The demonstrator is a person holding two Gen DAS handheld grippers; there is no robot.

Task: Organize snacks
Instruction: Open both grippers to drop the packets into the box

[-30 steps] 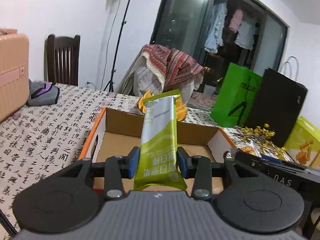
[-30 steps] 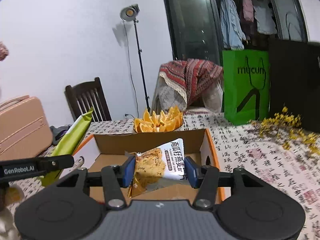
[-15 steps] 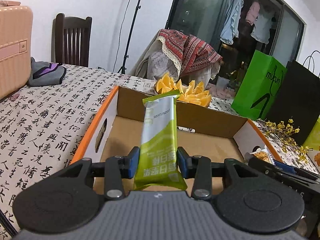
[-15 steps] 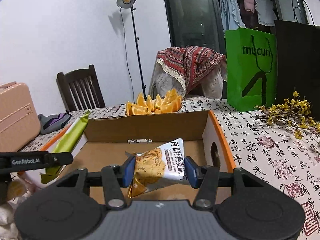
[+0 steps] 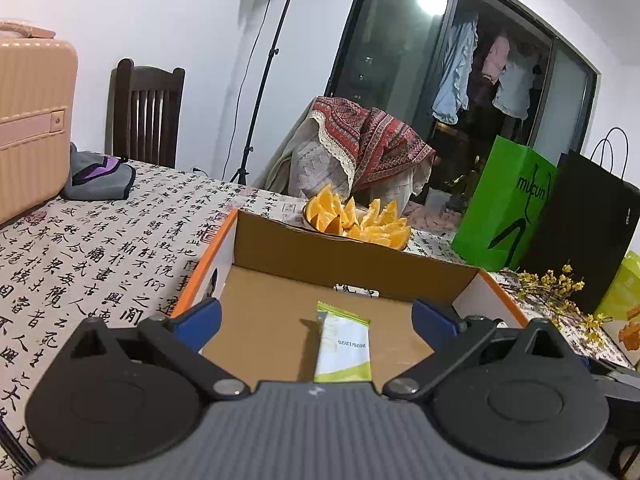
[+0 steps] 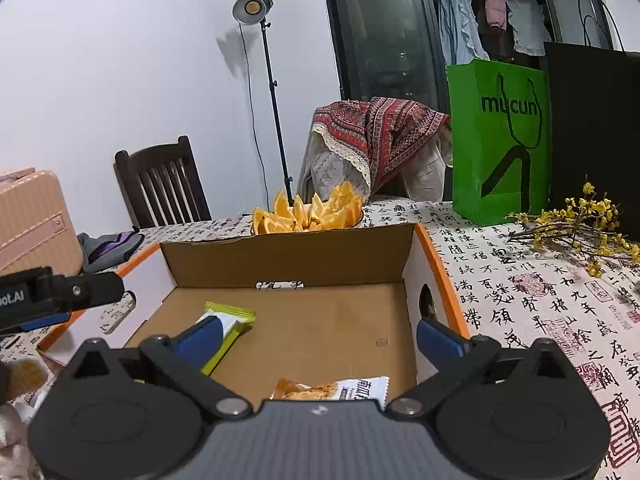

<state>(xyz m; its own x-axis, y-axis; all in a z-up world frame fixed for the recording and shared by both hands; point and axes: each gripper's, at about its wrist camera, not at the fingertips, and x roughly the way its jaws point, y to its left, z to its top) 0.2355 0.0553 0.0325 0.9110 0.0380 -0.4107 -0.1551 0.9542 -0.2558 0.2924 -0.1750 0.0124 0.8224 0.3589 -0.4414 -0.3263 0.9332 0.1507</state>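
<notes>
A green-and-white snack bar [image 5: 343,346] lies flat on the cardboard box [image 6: 288,258] floor; an orange-and-white snack packet [image 6: 332,389], partly hidden, seems to lie flat nearby.

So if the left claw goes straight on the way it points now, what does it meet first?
Probably the green snack bar lying on the floor of the cardboard box, between the left claw's opening jaws. Beyond it is the box's far wall; depth is unclear.
</notes>
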